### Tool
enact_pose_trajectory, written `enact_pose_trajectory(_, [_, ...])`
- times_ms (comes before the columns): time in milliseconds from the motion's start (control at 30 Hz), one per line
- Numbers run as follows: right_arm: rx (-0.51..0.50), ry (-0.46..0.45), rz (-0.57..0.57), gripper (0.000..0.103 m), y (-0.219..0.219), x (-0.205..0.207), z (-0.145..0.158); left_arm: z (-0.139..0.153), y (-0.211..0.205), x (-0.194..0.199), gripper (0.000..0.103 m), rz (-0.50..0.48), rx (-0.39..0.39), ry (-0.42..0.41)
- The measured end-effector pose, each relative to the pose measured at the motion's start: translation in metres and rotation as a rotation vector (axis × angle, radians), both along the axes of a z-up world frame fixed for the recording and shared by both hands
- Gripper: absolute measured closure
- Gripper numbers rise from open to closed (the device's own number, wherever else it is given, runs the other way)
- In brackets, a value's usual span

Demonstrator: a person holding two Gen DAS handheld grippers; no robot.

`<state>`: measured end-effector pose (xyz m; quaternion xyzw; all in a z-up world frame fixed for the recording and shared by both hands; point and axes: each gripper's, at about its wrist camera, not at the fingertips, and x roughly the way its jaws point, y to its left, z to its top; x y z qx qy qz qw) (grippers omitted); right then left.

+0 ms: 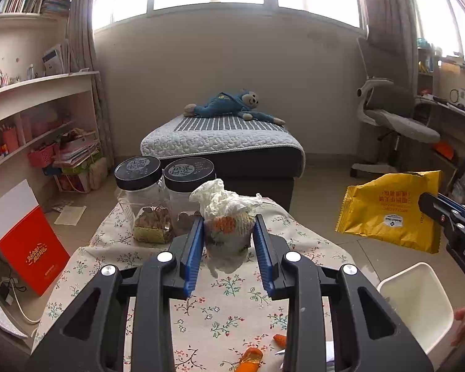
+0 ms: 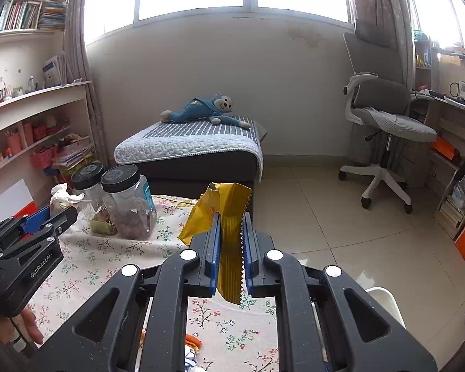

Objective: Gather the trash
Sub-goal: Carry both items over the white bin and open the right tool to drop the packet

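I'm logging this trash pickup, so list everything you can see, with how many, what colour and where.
crumpled tissue wad: one, white with orange print, between the left gripper's pads, above the table
snack bag: one, yellow, held off the table's right edge
bin: one, white, on the floor right of the table
jars: two, clear with black lids, far end of the table
tablecloth: one, cream floral, over the table
orange scraps: two, near edge of the table
plush monkey: one, blue, on the bed
office chair: one, grey and white, right, by the desk
left gripper: black, blue pads, shut on the tissue
right gripper: black, blue pads, shut on the bag
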<state>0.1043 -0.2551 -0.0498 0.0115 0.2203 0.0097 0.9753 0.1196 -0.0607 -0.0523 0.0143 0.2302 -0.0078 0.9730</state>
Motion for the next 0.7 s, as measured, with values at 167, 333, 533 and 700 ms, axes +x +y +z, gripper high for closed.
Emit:
enact_pose_trajectory(167, [0.005, 0.0, -0.041, 0.091, -0.023, -0.007, 0.001, 0.001, -0.015, -0.003, 0.07, -0.028, 0.001, -0.004])
enact_pose_trajectory(333, [0.013, -0.004, -0.079, 0.091, -0.046, -0.013, 0.002, 0.003, -0.036, -0.009, 0.07, -0.061, 0.015, -0.016])
enact_pose_trajectory(533, [0.017, -0.001, -0.129, 0.091, -0.072, -0.022, 0.0, 0.004, -0.059, -0.014, 0.07, -0.094, 0.027, -0.022])
enact_pose_trajectory(700, [0.024, 0.01, -0.182, 0.091, -0.098, -0.029, -0.004, 0.005, -0.08, -0.019, 0.07, -0.13, 0.037, -0.029])
